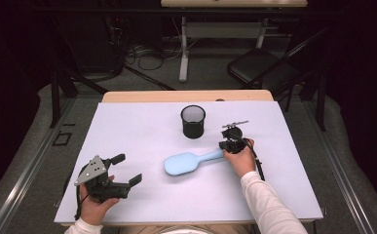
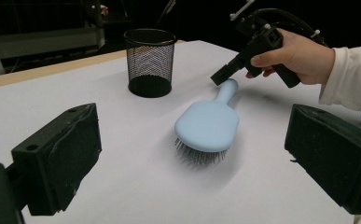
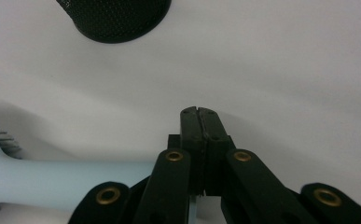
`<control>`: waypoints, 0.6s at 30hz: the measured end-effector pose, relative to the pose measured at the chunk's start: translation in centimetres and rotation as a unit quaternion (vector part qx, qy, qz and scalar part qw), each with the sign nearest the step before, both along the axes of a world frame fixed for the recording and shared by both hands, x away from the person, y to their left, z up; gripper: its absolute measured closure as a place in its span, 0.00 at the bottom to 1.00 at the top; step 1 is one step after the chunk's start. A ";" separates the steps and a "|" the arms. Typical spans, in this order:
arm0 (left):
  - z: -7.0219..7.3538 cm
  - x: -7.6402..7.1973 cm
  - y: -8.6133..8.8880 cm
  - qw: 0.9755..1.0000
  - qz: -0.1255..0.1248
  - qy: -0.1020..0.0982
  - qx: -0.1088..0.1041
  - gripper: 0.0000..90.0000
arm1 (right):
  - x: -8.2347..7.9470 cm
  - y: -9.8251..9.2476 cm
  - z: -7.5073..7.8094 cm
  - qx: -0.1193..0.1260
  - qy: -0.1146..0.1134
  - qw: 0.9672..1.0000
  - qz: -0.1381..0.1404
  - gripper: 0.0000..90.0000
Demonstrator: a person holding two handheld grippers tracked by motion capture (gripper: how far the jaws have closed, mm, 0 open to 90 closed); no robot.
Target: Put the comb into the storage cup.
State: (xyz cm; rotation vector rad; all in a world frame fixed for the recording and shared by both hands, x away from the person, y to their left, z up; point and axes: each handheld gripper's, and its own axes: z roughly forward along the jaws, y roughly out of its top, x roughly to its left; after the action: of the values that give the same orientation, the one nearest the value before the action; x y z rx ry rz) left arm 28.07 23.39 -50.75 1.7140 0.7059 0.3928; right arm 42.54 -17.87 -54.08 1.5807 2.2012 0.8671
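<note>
The light-blue hairbrush lies bristles down in the middle of the white table, near the black mesh cup. The right gripper has its jaws pressed together at the handle's end, perhaps touching it. The left gripper rests spread wide, holding nothing.

White long sleeves; 2 black grippers, brass screws, left gripper grey-plated.
</note>
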 end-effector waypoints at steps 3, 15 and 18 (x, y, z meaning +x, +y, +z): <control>0.0 0.0 0.0 1.000 -0.003 0.001 0.001 0.04 | -0.3 -0.2 0.0 0.000 0.001 1.000 0.001 1.00; 0.0 0.0 0.0 1.000 -0.002 0.001 0.003 0.04 | -1.8 -0.6 -0.1 0.005 -0.002 1.000 0.010 1.00; 0.0 0.0 0.1 1.000 -0.002 0.001 0.004 0.05 | -2.1 -0.7 -0.2 0.006 -0.003 1.000 0.013 1.00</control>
State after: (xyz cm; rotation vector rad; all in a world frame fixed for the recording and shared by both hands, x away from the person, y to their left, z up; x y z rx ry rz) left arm 28.09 23.44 -50.74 1.7224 0.7024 0.3916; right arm 40.41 -18.52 -54.28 1.5558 2.2207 0.8938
